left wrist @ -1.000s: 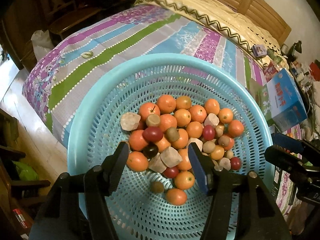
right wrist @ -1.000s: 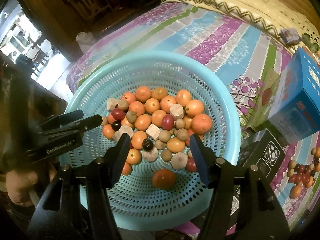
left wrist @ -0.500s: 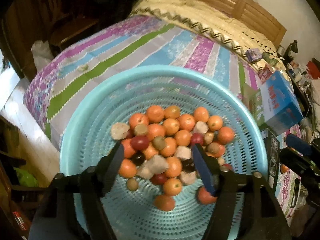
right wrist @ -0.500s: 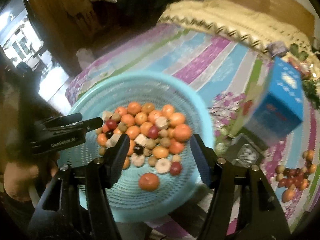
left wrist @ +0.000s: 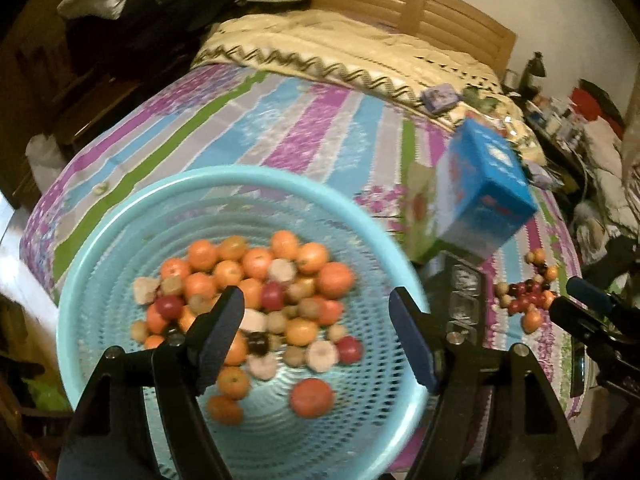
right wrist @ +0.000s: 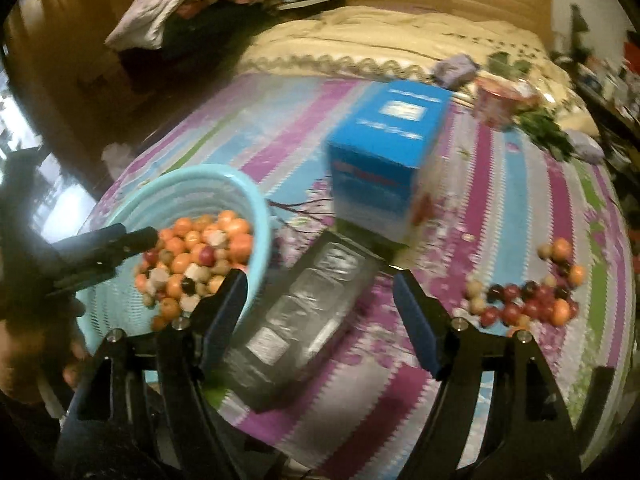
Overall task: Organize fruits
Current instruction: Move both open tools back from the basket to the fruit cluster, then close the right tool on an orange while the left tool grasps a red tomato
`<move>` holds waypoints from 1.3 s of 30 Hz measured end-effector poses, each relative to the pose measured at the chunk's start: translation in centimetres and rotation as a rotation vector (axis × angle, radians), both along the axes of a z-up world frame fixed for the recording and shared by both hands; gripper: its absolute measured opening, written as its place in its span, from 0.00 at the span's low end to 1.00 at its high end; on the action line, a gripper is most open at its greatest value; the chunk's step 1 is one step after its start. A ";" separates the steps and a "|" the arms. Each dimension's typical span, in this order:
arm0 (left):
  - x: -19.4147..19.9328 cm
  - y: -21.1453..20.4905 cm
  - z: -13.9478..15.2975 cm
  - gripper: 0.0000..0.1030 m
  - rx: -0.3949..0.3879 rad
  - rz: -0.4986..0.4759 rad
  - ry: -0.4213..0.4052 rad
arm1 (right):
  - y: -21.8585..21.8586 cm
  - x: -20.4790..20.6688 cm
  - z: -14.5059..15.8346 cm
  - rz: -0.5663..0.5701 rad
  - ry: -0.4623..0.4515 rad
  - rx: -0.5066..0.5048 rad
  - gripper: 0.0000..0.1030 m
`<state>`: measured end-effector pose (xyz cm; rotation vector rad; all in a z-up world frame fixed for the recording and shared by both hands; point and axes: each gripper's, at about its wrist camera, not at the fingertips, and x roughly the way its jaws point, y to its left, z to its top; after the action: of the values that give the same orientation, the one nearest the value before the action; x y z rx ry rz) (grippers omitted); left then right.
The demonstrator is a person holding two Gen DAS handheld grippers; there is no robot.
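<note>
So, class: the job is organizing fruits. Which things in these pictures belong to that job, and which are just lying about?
Part of the job:
- mixed fruits in the blue basket
- loose fruits on the striped bedspread

Just lying about:
- blue carton
- dark clear-topped tray, purpose unclear
- cream quilt
- pink tub

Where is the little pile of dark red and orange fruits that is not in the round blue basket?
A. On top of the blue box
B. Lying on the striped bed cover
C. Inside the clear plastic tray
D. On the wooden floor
B: the loose pile of small dark red and orange fruits lies straight on the purple, blue and green striped bed cover, apart from the round light blue plastic basket.
</note>
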<state>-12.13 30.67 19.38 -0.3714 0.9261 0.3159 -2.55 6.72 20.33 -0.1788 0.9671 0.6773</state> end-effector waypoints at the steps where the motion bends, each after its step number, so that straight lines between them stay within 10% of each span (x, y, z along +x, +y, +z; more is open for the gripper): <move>1: 0.3 -0.6 0.3 0.74 0.002 -0.012 -0.005 | -0.8 0.3 0.1 -0.018 -0.002 0.000 0.74; 25: 9.2 -24.2 0.0 0.74 -0.035 -0.524 -0.043 | -21.1 2.9 -4.6 -0.346 0.019 -0.045 0.77; 30: 10.2 -26.1 -4.2 0.74 -0.082 -0.507 0.007 | -22.2 3.5 -9.1 -0.288 0.075 -0.020 0.59; 39: 11.8 -26.3 -9.5 0.73 -0.121 -0.468 0.080 | -20.0 7.6 -15.4 -0.230 0.158 0.018 0.59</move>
<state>-0.32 4.38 9.88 -0.2434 1.0827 -0.1560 5.01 -13.26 4.96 0.0033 1.1130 0.4930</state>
